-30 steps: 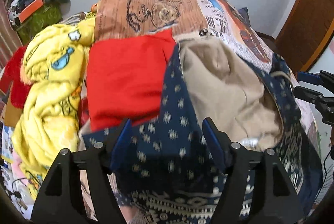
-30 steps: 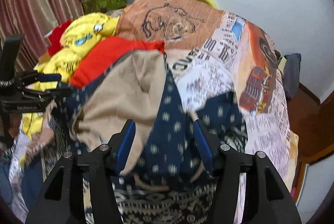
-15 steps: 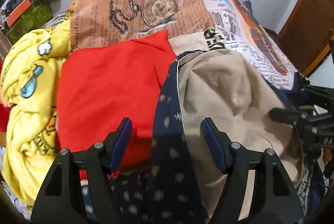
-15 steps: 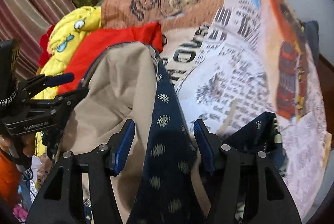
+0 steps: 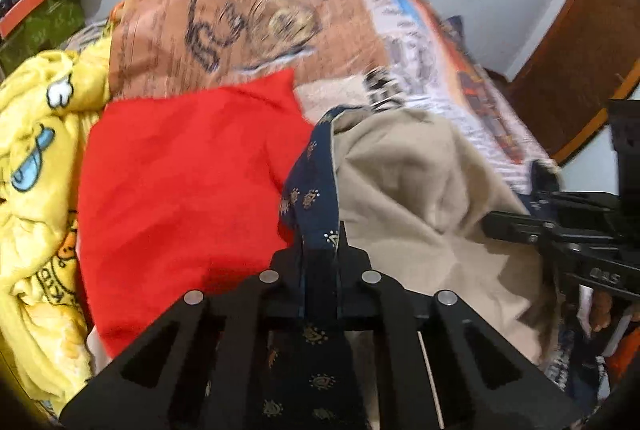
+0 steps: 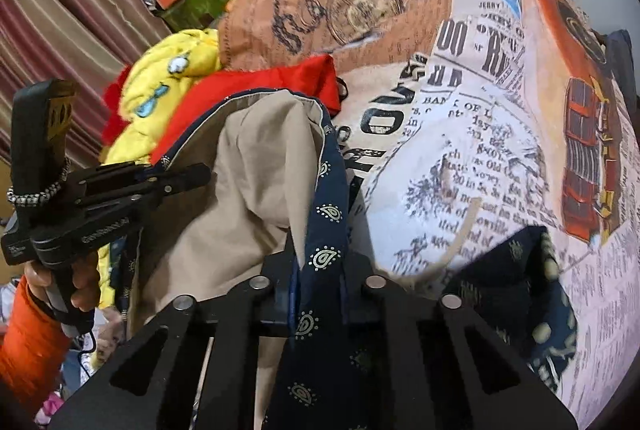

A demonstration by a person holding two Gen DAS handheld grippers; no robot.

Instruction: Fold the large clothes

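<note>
Both tongs, gaping a second ago, are now clamping the navy garment (image 5: 308,185): left gripper (image 5: 320,250) and right gripper (image 6: 316,262) each pinching its patterned edge at lower centre frame. Grips look set; lifting for the fold likely comes next.

Home bedroom: bed (image 6: 500,157), curtain (image 6: 72,9), clothes pile (image 5: 36,157)

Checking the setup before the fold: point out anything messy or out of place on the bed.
The navy garment lies bunched, beige lining turned outward. A red cloth and crumpled yellow blanket crowd the bed beside it.
</note>
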